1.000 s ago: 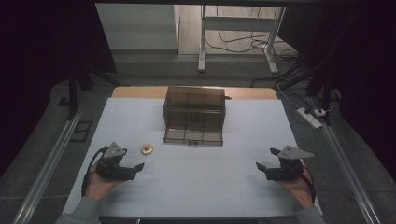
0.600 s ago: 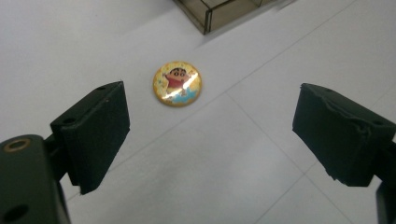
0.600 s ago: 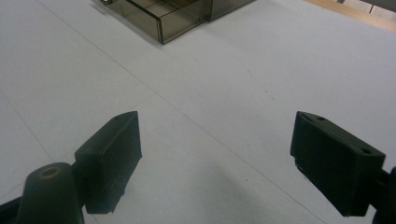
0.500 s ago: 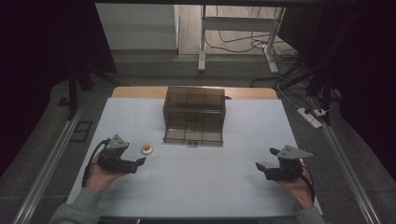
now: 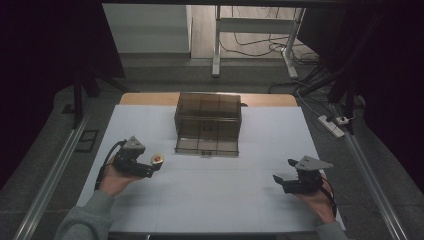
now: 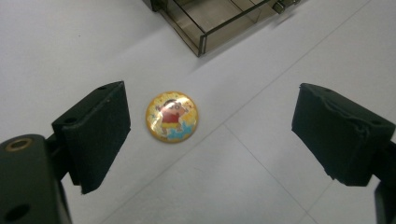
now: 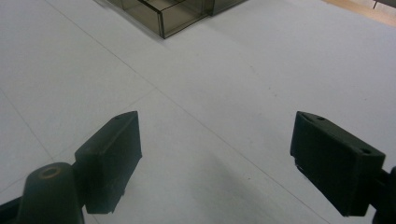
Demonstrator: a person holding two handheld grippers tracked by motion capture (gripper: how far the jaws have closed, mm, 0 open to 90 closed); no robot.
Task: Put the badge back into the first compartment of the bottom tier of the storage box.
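Note:
A small round yellow badge [image 6: 172, 116] with a cartoon figure lies flat on the white table; in the high view the badge [image 5: 157, 160] is left of centre. My left gripper [image 5: 151, 169] is open just beside it, and in the left gripper view [image 6: 212, 135] the badge lies between the wide-apart jaws, nearer the left one. A smoky transparent box [image 5: 208, 122] with its front flap [image 5: 206, 146] folded down stands at the table's middle back. My right gripper [image 5: 278, 181] rests open at the right front, nothing between its jaws [image 7: 219, 163].
The white table [image 5: 210, 200] reaches a wooden strip [image 5: 150, 98] at the back. The box corner [image 6: 201, 44] lies just beyond the badge. Metal rails [image 5: 50, 175] run along both table sides; a power strip [image 5: 332, 125] lies on the floor at right.
My left gripper has moved forward and right toward the badge, which now sits at its jaws. The right gripper has stayed put.

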